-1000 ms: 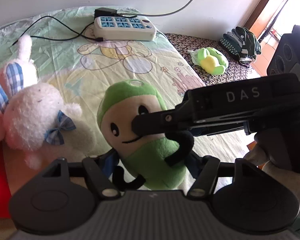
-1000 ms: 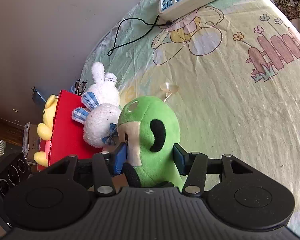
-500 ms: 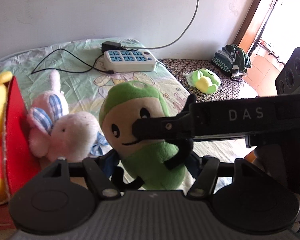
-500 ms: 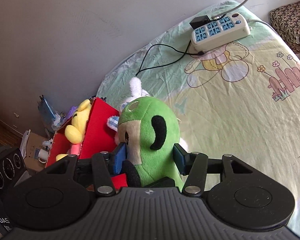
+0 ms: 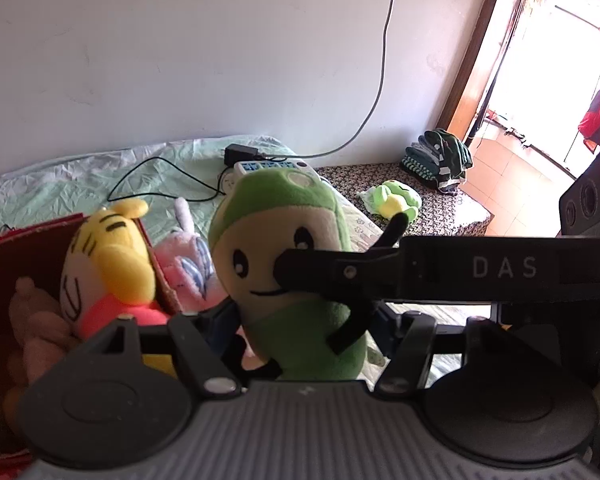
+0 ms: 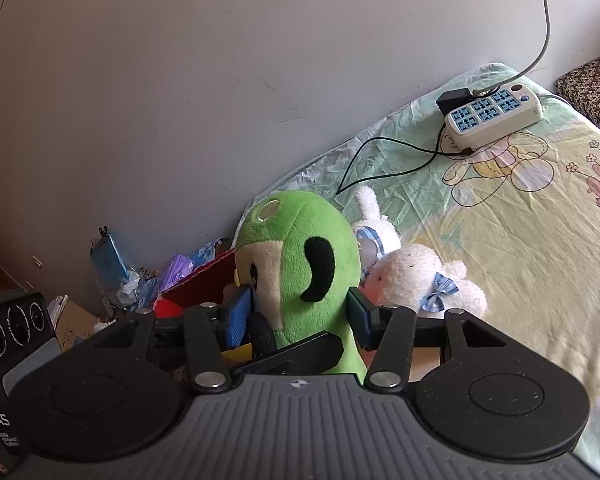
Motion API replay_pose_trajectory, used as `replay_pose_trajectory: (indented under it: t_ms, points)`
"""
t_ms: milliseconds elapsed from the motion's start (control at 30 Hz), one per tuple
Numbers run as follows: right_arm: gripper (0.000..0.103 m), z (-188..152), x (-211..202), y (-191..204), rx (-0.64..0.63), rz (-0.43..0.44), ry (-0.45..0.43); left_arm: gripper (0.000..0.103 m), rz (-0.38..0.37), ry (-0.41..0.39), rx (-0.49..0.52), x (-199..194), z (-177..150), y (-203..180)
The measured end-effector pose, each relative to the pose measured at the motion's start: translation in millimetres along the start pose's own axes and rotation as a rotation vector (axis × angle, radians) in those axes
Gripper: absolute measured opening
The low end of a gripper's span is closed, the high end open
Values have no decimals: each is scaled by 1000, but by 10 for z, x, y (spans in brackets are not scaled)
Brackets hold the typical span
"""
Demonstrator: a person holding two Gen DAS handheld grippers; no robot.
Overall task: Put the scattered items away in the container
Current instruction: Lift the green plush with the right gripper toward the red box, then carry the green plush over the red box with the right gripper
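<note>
A green plush toy [image 5: 288, 248] with a cream face hangs upright above the bed, gripped from two sides. My left gripper [image 5: 300, 324] has it between its fingers at the lower body, the jaws closing and the pads pressing in. My right gripper [image 6: 300, 316] is shut on the same green plush toy [image 6: 300, 256], blue pads against its sides. In the left wrist view the right gripper's finger [image 5: 340, 272] crosses the toy's face. The red box [image 5: 32, 236] stands just left of the toy, with a yellow plush [image 5: 112, 248] inside.
A white rabbit plush [image 6: 420, 276] with blue bows lies on the bed beside the red box [image 6: 204, 284]. A power strip [image 6: 496, 116] with a black cable rests near the wall. A small green frog plush [image 5: 392, 200] and folded clothes [image 5: 440, 160] lie on the patterned cover.
Both grippers have lifted the green plush off the sheet and carried it left towards the red box. The box and its yellow plush have come into the left wrist view.
</note>
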State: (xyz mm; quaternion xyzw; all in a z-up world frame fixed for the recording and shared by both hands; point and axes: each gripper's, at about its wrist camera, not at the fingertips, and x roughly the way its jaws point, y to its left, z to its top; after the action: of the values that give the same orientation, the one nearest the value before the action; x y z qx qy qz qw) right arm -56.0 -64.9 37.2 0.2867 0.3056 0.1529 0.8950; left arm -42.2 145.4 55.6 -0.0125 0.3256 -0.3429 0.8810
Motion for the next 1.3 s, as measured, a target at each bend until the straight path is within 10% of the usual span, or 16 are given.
replay_pose_trajectory:
  t_ms: [667, 1300]
  points:
    - [54, -170, 788, 1225, -141, 131, -5, 65, 217, -121, -31, -727, 24, 879]
    - [54, -450, 1876, 1407, -142, 85, 193, 65, 298, 113, -114, -313, -170, 1816]
